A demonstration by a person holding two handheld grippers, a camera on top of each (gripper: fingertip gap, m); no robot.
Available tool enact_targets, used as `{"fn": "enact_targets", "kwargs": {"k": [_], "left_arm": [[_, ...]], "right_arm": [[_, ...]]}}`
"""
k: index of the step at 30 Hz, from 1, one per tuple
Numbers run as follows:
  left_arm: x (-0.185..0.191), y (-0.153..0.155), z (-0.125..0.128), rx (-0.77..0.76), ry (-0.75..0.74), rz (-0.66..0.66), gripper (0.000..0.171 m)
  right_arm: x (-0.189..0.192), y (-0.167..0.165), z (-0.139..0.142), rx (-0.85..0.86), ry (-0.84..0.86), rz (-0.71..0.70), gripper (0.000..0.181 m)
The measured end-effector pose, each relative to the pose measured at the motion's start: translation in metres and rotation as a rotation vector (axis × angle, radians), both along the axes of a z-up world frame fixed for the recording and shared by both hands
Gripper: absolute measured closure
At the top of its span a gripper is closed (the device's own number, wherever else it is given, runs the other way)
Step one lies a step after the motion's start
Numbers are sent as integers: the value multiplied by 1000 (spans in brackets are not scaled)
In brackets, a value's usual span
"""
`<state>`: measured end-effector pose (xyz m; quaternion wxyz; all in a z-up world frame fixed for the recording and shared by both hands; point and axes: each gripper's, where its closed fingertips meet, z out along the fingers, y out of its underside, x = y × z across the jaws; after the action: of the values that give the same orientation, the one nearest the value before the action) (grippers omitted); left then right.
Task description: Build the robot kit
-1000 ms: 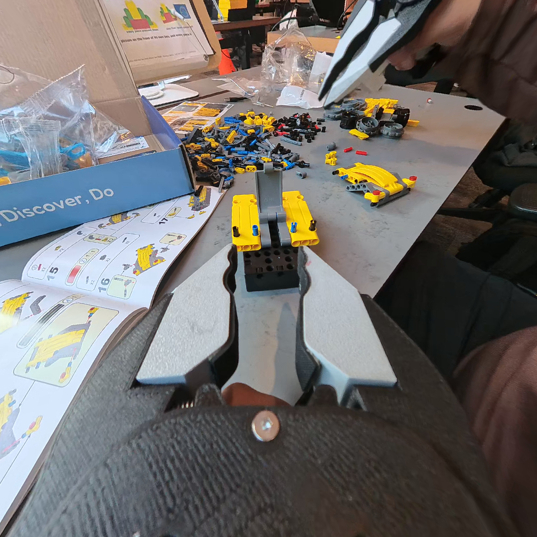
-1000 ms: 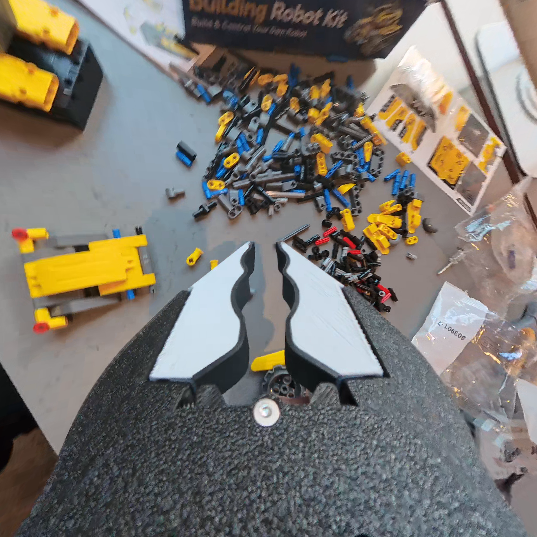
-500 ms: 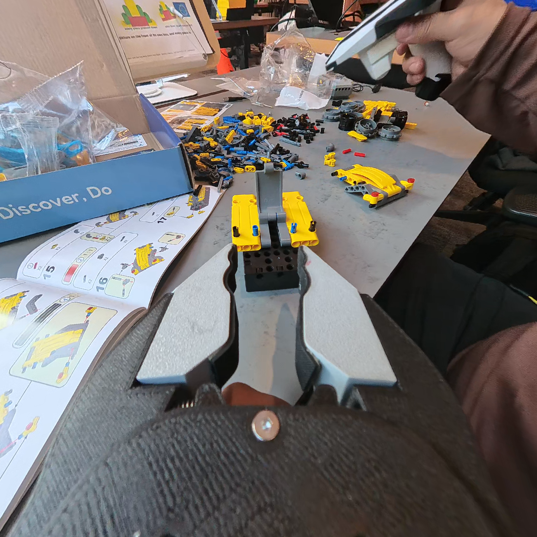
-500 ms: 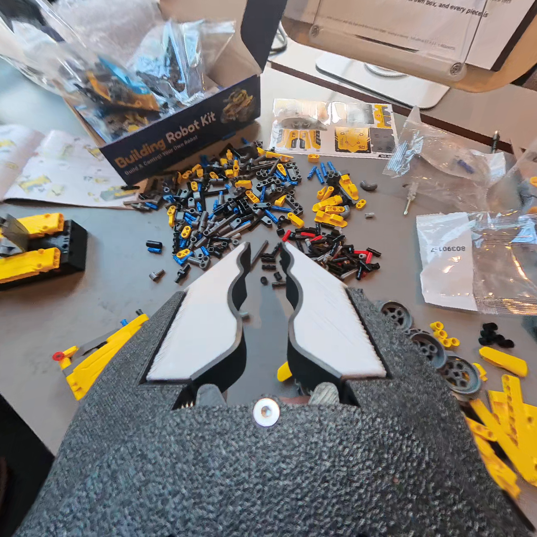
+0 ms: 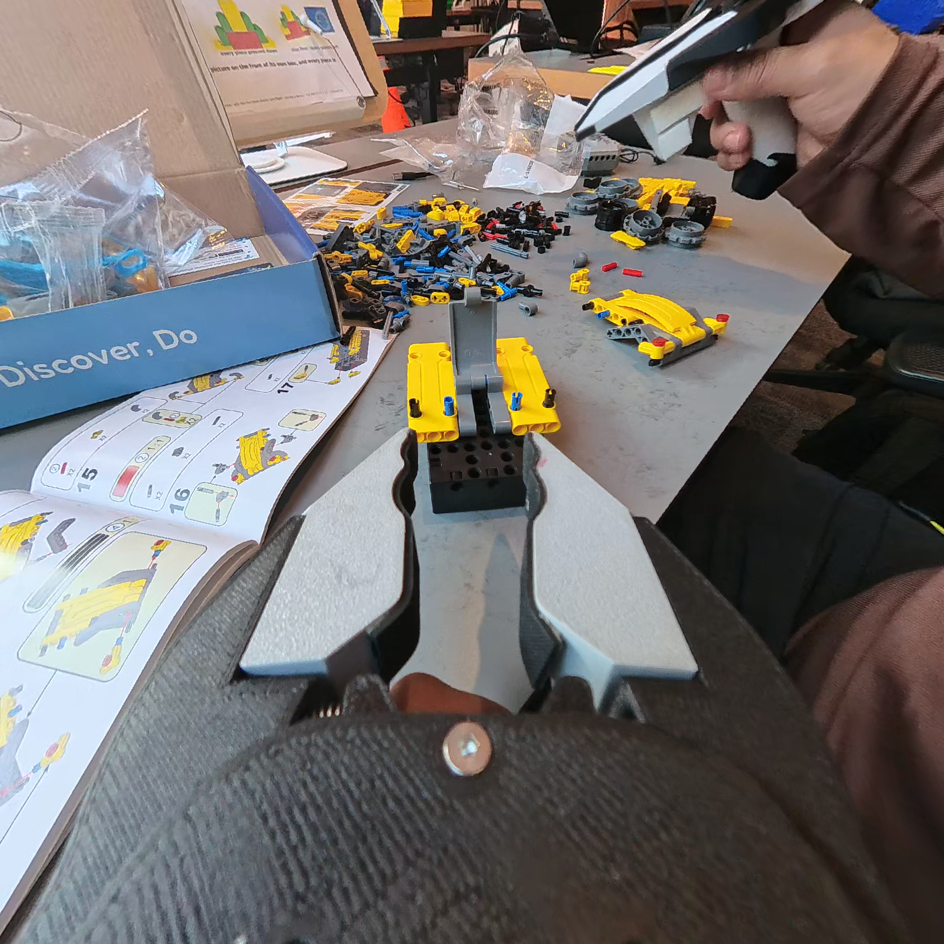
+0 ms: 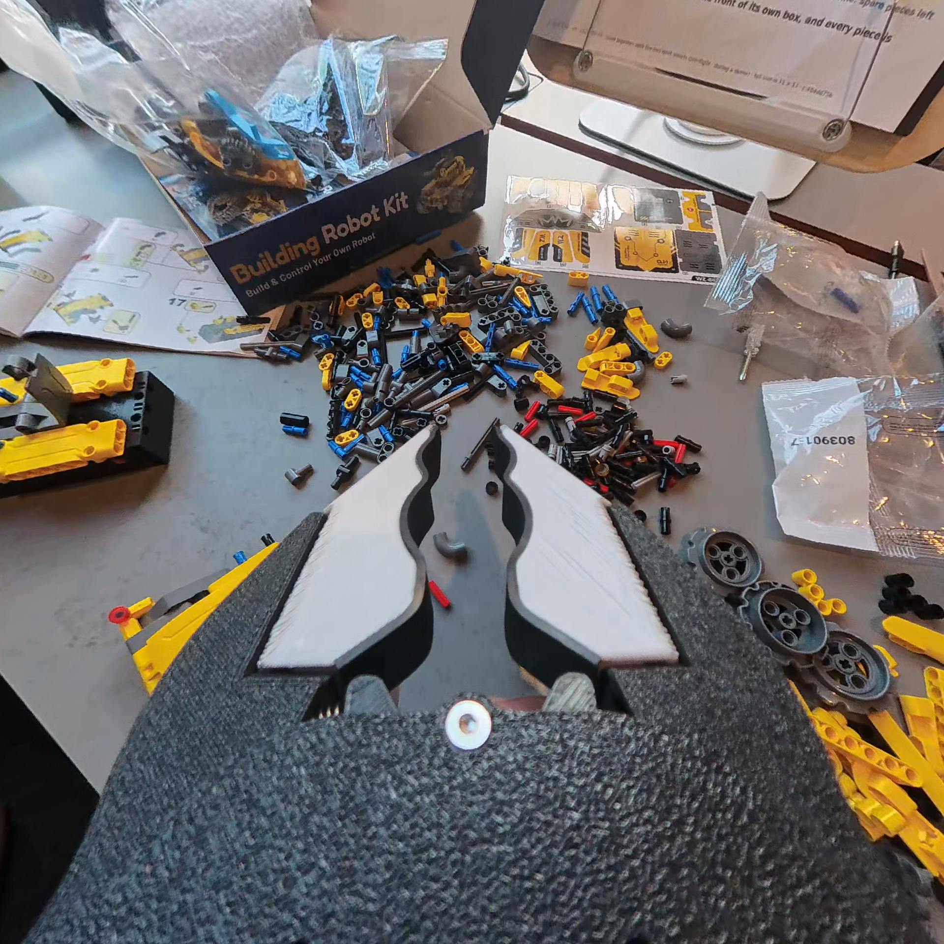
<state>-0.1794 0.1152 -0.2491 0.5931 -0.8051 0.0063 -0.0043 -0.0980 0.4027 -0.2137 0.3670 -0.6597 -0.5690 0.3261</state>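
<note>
My left gripper (image 5: 470,444) is shut on the black block of a black-and-yellow brick assembly (image 5: 480,388) with a grey upright piece. The assembly rests on the grey table (image 5: 638,449) and also shows in the right wrist view (image 6: 76,424). My right gripper (image 6: 469,434) is open and empty. It hangs above the near edge of a pile of small black, blue, yellow and red parts (image 6: 449,357). In the left wrist view it (image 5: 638,102) is held high at the far right in a hand.
A second yellow assembly (image 5: 654,316) lies near the table's right edge. Grey wheels (image 6: 786,613) and yellow beams (image 6: 894,766) lie at the right. A blue kit box (image 5: 153,337) with bags, an open manual (image 5: 153,485), a sticker sheet (image 6: 613,230) and plastic bags (image 6: 843,449) surround the pile. Some 30 centimetres of space lies between my two pairs of fingers.
My right gripper has risen, tilted up from looking down at the table and drawn back to the right. My left gripper and the assembly have not moved.
</note>
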Motion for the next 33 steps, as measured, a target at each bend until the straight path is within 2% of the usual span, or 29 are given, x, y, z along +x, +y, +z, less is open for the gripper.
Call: {"fn": "enact_targets", "kwargs": {"k": [7, 19, 29, 33], "left_arm": [[0, 0, 0, -2, 8, 2, 132], [0, 0, -1, -6, 13, 5, 133], [0, 0, -1, -5, 17, 4, 133], [0, 0, -1, -8, 17, 6, 133]], "right_arm": [[2, -3, 7, -110, 55, 1, 152], [7, 9, 7, -139, 60, -68, 151], [8, 10, 7, -156, 65, -69, 147], [10, 9, 0, -173, 38, -59, 154]]}}
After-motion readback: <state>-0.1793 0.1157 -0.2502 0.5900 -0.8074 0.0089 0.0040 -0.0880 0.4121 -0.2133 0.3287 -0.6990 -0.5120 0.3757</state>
